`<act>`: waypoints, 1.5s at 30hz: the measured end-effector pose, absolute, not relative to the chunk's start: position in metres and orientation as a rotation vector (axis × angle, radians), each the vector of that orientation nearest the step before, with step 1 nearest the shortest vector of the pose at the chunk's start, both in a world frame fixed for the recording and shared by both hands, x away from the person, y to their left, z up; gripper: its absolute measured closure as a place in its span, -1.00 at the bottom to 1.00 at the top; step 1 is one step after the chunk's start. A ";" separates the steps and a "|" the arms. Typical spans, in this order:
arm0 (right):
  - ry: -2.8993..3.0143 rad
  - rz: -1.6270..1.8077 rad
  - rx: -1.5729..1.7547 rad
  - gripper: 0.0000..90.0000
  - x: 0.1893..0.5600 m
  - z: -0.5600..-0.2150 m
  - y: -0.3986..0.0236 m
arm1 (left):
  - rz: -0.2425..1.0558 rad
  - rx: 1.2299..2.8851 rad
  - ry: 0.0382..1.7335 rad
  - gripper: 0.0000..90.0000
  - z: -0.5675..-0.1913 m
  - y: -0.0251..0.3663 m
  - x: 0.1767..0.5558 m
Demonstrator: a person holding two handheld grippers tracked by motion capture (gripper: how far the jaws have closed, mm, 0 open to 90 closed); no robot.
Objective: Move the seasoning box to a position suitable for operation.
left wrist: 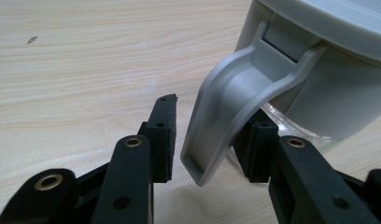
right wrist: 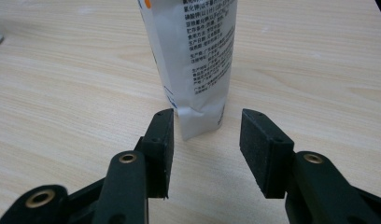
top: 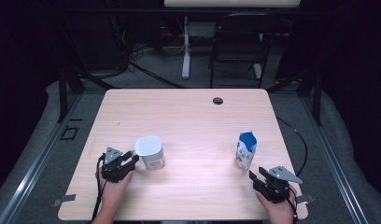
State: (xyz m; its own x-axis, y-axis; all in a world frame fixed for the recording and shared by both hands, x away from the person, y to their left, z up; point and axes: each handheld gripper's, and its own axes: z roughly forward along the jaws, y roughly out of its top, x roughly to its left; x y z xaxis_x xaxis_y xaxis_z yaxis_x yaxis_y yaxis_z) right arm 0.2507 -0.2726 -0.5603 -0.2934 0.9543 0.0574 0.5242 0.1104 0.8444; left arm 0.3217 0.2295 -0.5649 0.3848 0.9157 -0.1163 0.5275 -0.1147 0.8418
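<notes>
On the left side of the table [top: 188, 112], the left tongs [top: 131, 159] have reached the grey handle [left wrist: 230, 107] of a lidded jug [top: 150, 152], a clear-walled pitcher with a pale lid that stands upright near the front edge. In the left gripper view the handle sits between the two black jaws: the far jaw lies against or just behind the handle's inner side, while the near jaw stands a little apart from its outer face, so the tongs are partly spread around the handle and not yet pinching it. The grasp of the jug therefore looks begun but unfinished; the squeeze and any lift are still to come. Between the two things the middle of the table is bare wood. Toward the right, a blue-and-white milk carton [top: 246, 149] stands upright, well apart from the jug and near the right front of the table. The right tongs [top: 255, 178] wait just in front of it, low over the wood; in the right gripper view their jaws are spread on either side of the carton's base, which stands just beyond the tips, with clear gaps and no contact. By the look of it nothing has been lifted, opened or poured: the carton appears sealed, and the jug's lid is on.
</notes>
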 end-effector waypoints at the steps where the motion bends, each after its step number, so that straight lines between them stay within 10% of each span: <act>1: 1.878 1.091 1.434 0.22 0.250 -0.560 -0.273 | 0.563 1.780 1.263 0.39 -0.565 0.229 0.322; 45: 1.894 1.104 1.411 0.21 0.248 -0.558 -0.274 | 0.615 1.919 1.174 0.58 -0.556 0.217 0.315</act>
State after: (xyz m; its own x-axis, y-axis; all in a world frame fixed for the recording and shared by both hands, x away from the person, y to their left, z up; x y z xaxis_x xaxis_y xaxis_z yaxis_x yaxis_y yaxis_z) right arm 0.2479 -0.2738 -0.5585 -0.3159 0.9471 0.0566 0.5159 0.1214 0.8480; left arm 0.3154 0.2172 -0.5556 0.4544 0.8908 0.0024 0.5091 -0.2619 0.8199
